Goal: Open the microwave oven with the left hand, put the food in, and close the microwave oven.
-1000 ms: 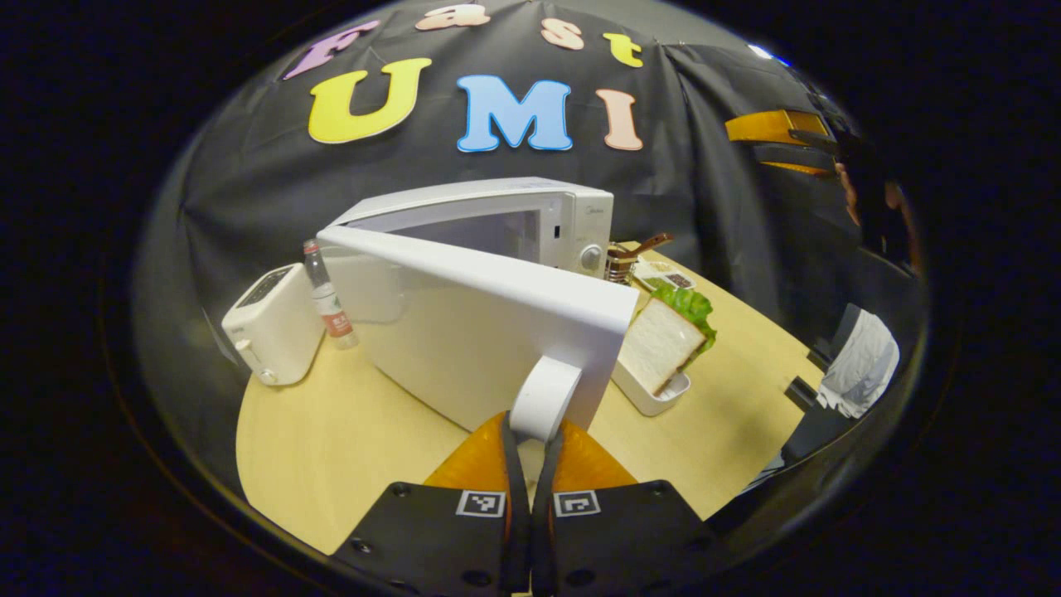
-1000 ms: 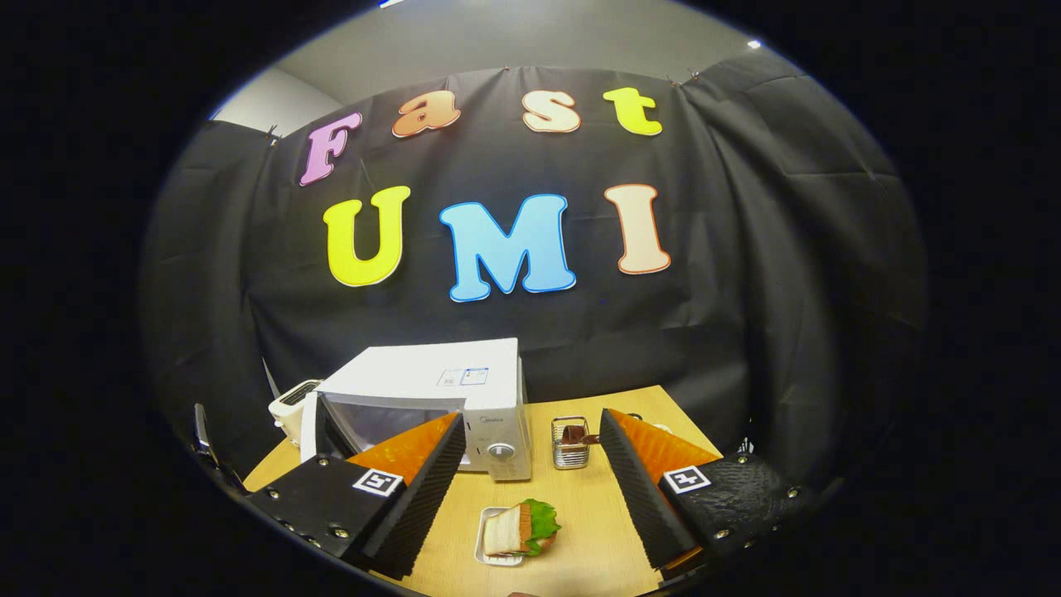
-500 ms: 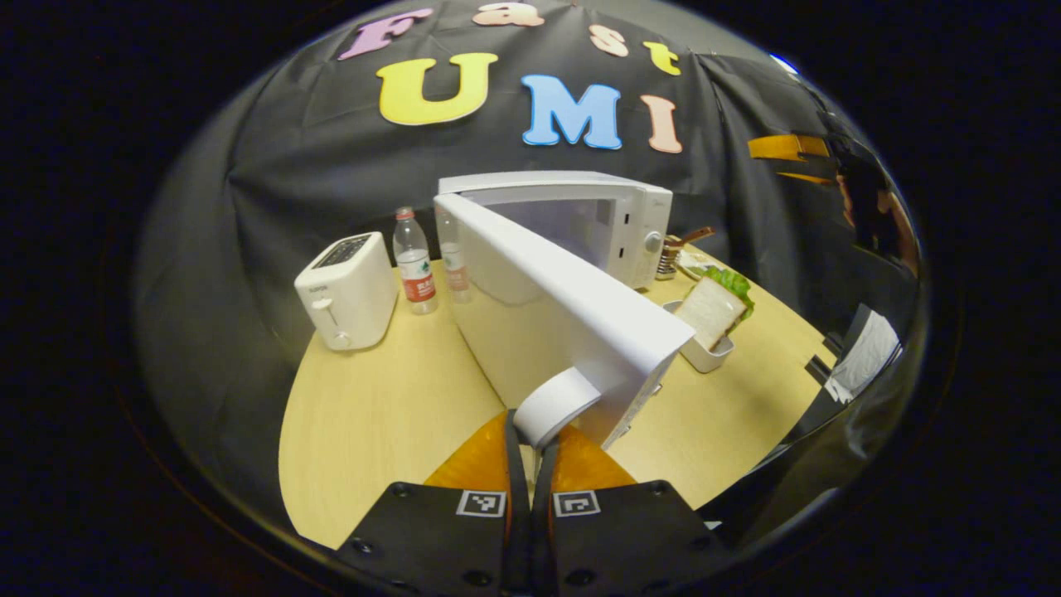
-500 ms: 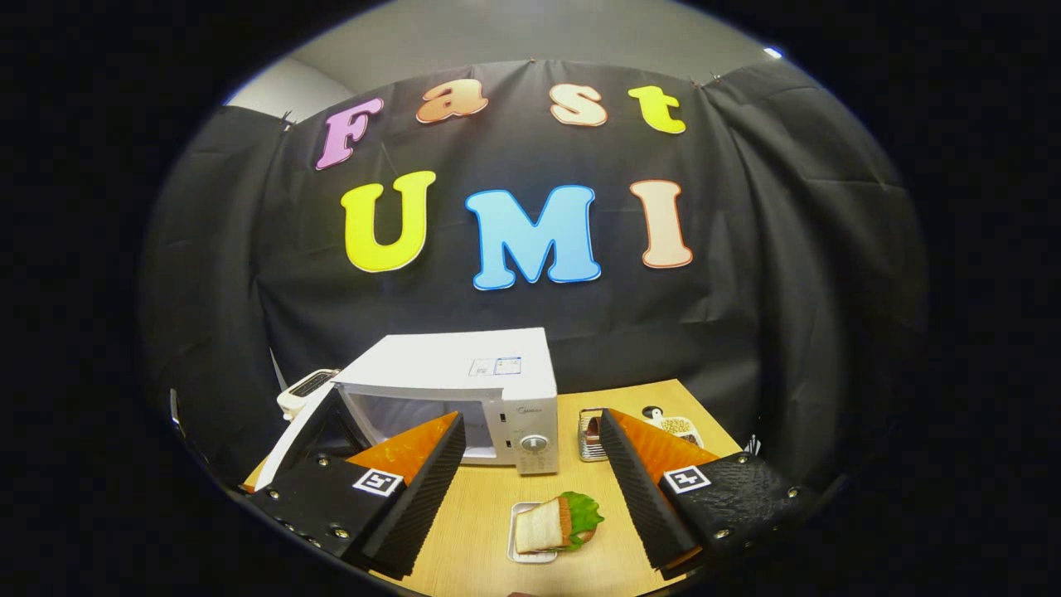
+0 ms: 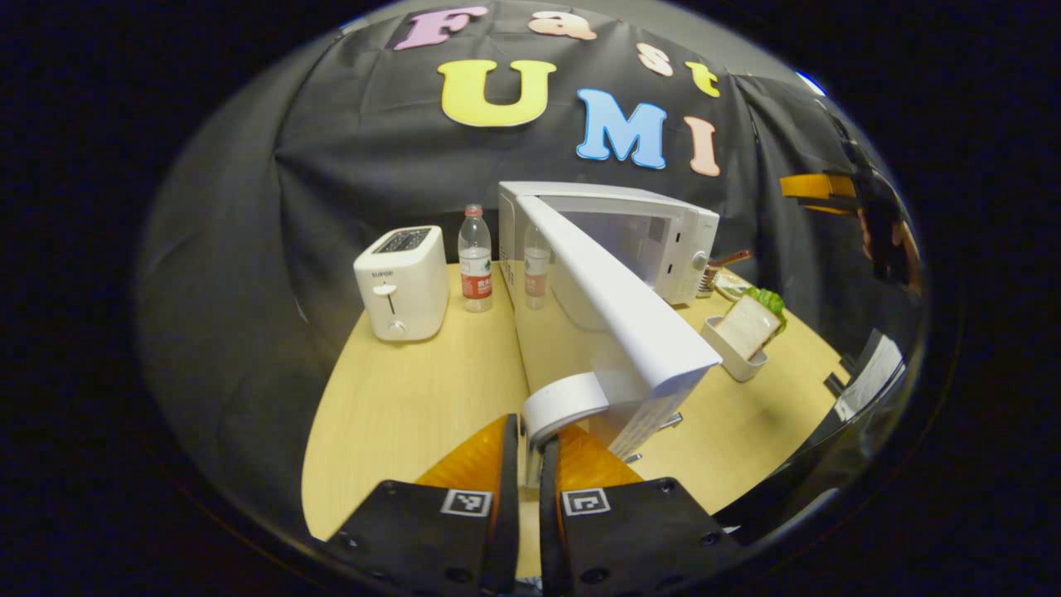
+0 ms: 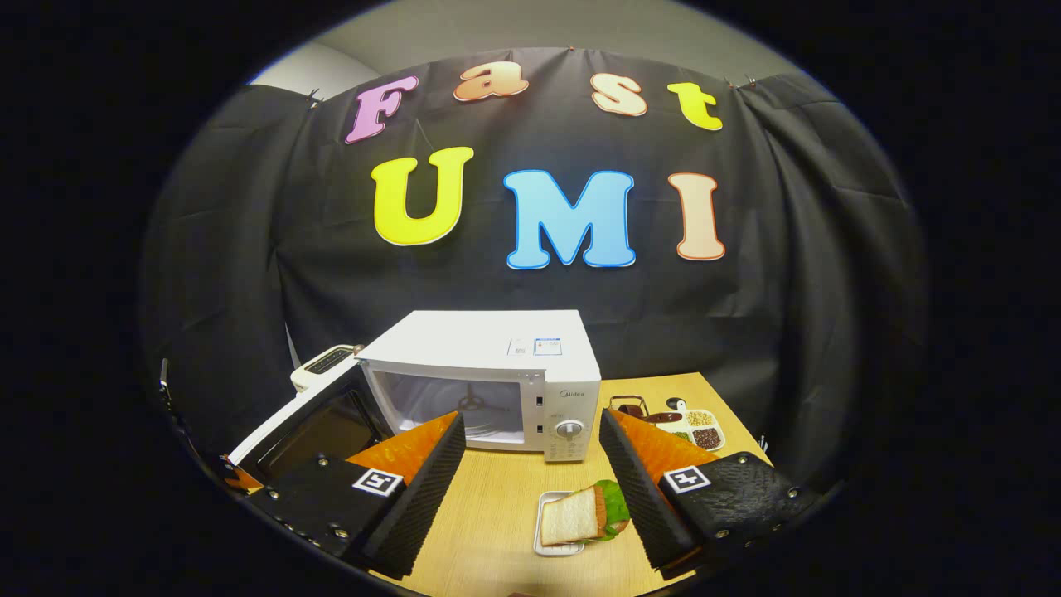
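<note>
- Left gripper (image 5: 528,464): 2 fingers clamped on door handle (image 5: 564,404), microwave (image 6: 497,377) door swung wide.
- Right gripper (image 6: 530,489): held high, fingers apart, above sandwich (image 6: 580,514).

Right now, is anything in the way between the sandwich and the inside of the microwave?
Nothing visible. The door is swung wide to the left, the left gripper shut on its handle. The sandwich sits in its tray in front of the microwave, bare table between them. The right gripper hangs open above it.
</note>
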Available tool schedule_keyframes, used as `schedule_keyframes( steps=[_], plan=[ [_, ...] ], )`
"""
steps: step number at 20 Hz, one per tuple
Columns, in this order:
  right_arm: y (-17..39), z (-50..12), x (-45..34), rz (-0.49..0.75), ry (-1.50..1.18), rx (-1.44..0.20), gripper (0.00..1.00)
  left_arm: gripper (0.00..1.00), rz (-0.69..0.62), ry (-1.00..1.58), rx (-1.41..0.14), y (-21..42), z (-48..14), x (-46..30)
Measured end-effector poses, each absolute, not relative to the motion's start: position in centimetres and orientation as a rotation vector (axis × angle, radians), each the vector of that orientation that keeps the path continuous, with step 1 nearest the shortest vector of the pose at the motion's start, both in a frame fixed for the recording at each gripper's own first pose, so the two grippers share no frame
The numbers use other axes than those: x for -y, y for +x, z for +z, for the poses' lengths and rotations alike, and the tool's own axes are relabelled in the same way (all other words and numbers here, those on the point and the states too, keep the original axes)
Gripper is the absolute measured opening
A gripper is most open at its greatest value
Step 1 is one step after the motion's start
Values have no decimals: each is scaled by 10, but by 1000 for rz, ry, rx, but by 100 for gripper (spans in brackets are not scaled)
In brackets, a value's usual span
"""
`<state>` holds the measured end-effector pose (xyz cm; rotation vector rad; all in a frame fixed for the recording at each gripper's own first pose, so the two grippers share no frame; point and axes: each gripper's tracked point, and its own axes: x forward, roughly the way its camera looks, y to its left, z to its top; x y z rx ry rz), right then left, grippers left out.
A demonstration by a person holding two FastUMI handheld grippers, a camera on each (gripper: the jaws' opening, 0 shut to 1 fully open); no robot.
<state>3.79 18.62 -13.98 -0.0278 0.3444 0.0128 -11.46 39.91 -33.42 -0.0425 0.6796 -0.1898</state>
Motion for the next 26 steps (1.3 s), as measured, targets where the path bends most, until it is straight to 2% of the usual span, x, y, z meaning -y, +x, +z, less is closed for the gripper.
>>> schedule_keyframes(
  steps=[2, 3, 4, 6, 9, 11, 12, 13, 17, 23, 26],
  plan=[
    [37, -147, -194, 34, -41, -360, 99, 35, -166, -59, -669, -109, -343, -401],
    [37, -148, -197, 47, -48, -363, 99, 41, -150, -68, -668, -114, -340, -406],
    [36, -151, -199, 61, -54, -367, 99, 52, -135, -89, -668, -116, -340, -410],
    [36, -155, -197, 83, -63, -376, 99, 84, -92, -111, -654, -123, -335, -417],
    [34, -164, -186, 107, -47, -393, 98, 100, 29, -115, -633, -139, -319, -435],
    [35, -172, -173, 124, -40, -402, 99, 100, 131, -80, -600, -148, -299, -442],
    [35, -177, -164, 126, -39, -410, 99, 94, 149, -79, -579, -150, -282, -432],
    [37, -183, -152, 121, -38, -421, 99, 97, 205, -50, -546, -154, -263, -428],
    [40, -208, -109, 93, 21, -472, 99, 94, 378, -76, -296, -140, -159, -400],
    [28, -280, -76, 108, 122, -703, 98, 96, 270, -85, -88, -62, -58, -295],
    [20, -303, -76, 133, 137, -775, 99, 94, 317, -50, -48, -30, -31, -265]
  ],
)
